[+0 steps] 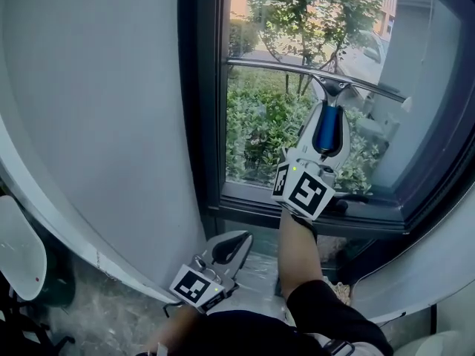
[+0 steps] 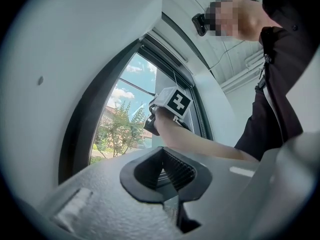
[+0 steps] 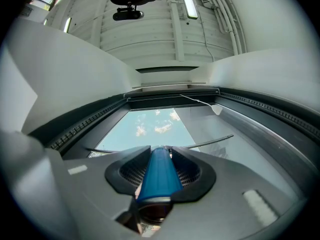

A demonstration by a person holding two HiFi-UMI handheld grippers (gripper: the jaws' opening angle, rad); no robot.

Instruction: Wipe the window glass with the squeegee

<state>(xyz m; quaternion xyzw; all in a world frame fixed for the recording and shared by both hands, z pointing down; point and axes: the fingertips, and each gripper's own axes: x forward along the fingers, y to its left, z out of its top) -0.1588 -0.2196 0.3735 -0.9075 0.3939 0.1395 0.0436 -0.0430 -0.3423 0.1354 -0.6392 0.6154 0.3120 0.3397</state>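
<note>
The right tool [image 1: 328, 121] clenches the squeegee [image 1: 319, 75] by its blue handle; the blade lies crosswise, high on the window glass [image 1: 256, 132], with most of the pane below it. The left tool [image 1: 226, 249], closed on nothing, hangs low and well apart. Whether the blade's rubber touches the glass is unclear
</note>
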